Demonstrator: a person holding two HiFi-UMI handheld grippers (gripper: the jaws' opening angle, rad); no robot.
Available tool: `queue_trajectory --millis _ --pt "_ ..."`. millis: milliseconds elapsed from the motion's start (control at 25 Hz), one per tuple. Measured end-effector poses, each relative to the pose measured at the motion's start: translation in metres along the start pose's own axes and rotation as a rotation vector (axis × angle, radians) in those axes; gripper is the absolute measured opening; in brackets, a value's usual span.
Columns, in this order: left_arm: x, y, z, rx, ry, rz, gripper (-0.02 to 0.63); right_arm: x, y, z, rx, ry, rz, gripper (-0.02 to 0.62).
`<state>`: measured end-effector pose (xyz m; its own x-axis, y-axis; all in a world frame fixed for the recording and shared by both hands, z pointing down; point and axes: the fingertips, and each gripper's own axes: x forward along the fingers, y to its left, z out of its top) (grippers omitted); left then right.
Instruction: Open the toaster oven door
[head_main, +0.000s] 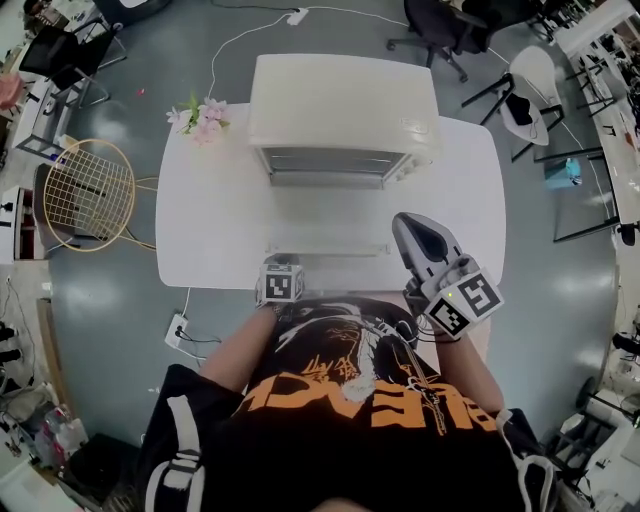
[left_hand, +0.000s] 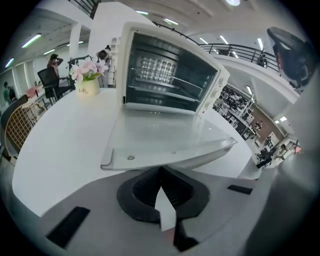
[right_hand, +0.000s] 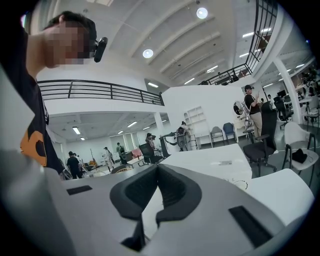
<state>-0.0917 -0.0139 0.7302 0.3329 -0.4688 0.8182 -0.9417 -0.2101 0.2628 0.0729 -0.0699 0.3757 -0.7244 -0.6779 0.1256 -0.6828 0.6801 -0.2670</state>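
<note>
Oven door (left_hand: 165, 142) open; left gripper (left_hand: 160, 171), mostly hidden from overhead, fingers clenched empty near its edge; right gripper (right_hand: 156, 167) clenched empty.

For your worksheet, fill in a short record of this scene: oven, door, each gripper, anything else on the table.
Toaster oven: toward the far edge of the white table
Door: open, lying roughly flat toward the person
Left gripper: closed, empty, close to the door's front edge
Right gripper: closed, empty, pointing away from the oven
Also on table: flower pot, left of the oven
</note>
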Motion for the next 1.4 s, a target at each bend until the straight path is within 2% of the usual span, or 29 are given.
queue_trajectory --millis 240,400,720,880,1000,1280,1400 --pt "0.016 0.006 -0.011 -0.049 0.042 0.017 0.02 -0.003 -0.005 0.0 -0.003 0.009 -0.016 0.014" --pt "0.027 0.01 -0.023 -0.106 0.105 0.026 0.02 -0.004 -0.004 -0.005 -0.003 0.019 -0.017 0.014" --pt "0.026 0.009 -0.021 -0.115 0.131 0.015 0.02 0.007 -0.01 -0.024 -0.02 0.052 -0.007 0.014" --pt "0.026 0.009 -0.022 -0.121 0.143 0.01 0.02 0.017 -0.02 -0.063 0.011 0.12 -0.013 0.014" --pt "0.028 0.007 -0.024 -0.124 0.163 -0.01 0.02 0.029 -0.024 -0.111 0.03 0.216 0.001 0.014" --pt "0.027 0.01 -0.022 -0.143 0.169 -0.025 0.02 0.06 -0.034 -0.229 -0.036 0.434 0.034 0.014" --pt "0.028 0.007 -0.024 -0.129 0.169 -0.076 0.024 0.061 -0.043 -0.261 -0.067 0.514 0.028 0.014"
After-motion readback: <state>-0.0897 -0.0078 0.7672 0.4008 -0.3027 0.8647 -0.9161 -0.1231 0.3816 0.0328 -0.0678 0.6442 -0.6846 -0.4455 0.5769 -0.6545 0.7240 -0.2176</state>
